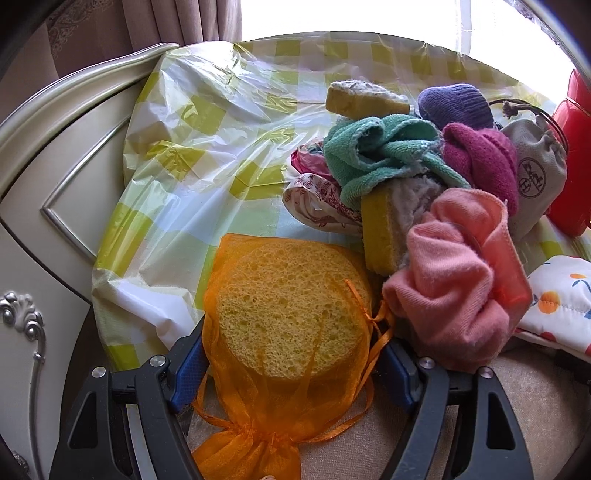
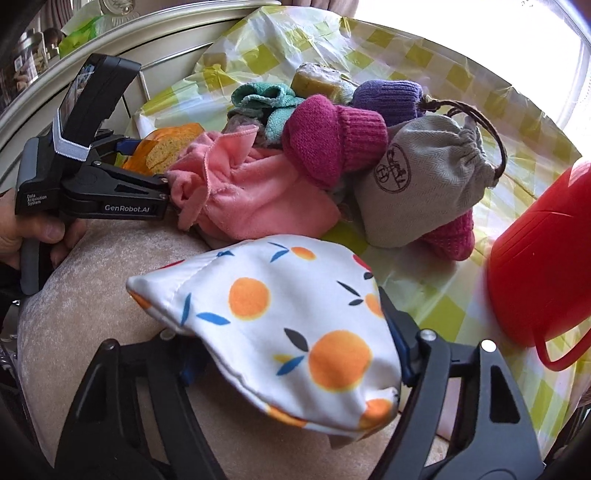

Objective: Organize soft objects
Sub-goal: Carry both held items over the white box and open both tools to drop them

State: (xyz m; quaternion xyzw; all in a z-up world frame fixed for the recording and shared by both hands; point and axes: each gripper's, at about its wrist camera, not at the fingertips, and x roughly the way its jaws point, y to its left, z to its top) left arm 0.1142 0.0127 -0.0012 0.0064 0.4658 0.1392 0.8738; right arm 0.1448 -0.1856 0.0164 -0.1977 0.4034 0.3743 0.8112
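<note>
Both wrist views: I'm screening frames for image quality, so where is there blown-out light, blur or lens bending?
Left wrist view: the window behind the round table is blown out to white, and the cream cabinet edge bows from fisheye distortion. Right wrist view: white glare fills the upper right corner, the red plastic container looks smeared along its left edge, and the white orange-print fabric pouch stays sharp.

1. The black plastic left gripper [image 1: 291, 373] has two broad, curved arms with triangular cut-outs, round silver screws at the joints, and blue ribbed pads [image 1: 188, 373] inside the fingers.
2. In the right wrist view its body bears white lettering, "GenRobot.AI" and "Data Acquisition System", with a grey handle.
3. The bare-skinned left hand [image 2: 22, 236] shows fingers and a thumbnail.
4. The black plastic right gripper [image 2: 295, 369] matches it: silver screws, blue pads.
</note>
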